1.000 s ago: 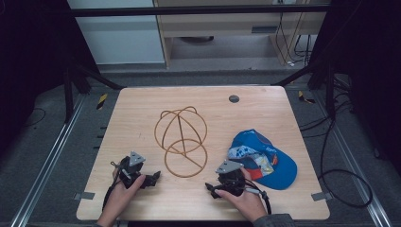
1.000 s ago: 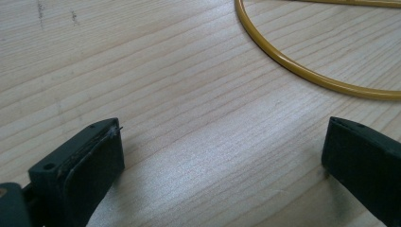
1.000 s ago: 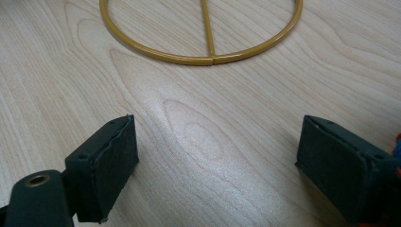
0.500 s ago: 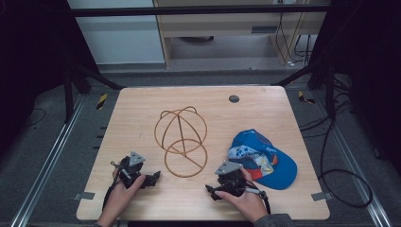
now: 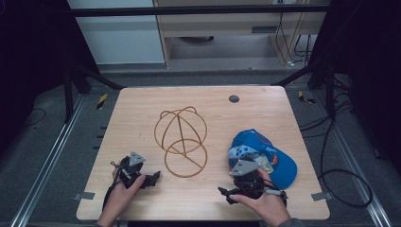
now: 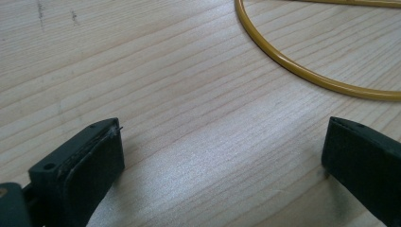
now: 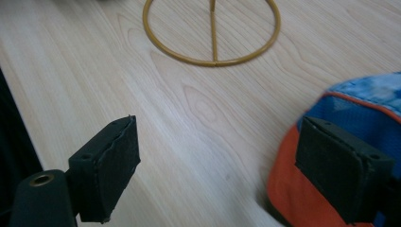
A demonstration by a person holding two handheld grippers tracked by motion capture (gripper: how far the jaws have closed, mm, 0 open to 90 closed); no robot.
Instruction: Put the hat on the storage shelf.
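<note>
a: where do we stand? our left hand-held gripper [image 5: 152, 179] rests low left of centre in the high view, jaws spread wide and holding nothing. in the left gripper view they frame bare table [image 6: 189, 118], with the rim of the wire stand [image 6: 302, 71] curving across the upper right.

b: our right hand-held gripper [image 5: 227, 194] sits at the lower middle, also spread and empty. in the right gripper view the cap [image 7: 350, 123] fills the lower right corner, one jaw just in front of its edge; we cannot tell whether it touches.

a: in the high view the cap [image 5: 269, 153] lies right of centre, just beside the wire stand [image 5: 182, 142], which sits mid-frame.

b: we judge the step to be taking hold of the cap. we should turn the right jaws so one slips under the orange edge and the other lands on top, then pinch the fabric, not the table.

a: and steady the stand's flat ring with the left, since thin wire looks light enough to skid.

b: materials: the stand is mustard-yellow wire, smooth and glossy, round hoops over a flat ring with a crossbar. the cap is soft blue cloth, patterned, orange-trimmed. the table is pale wood with fine grain.
</note>
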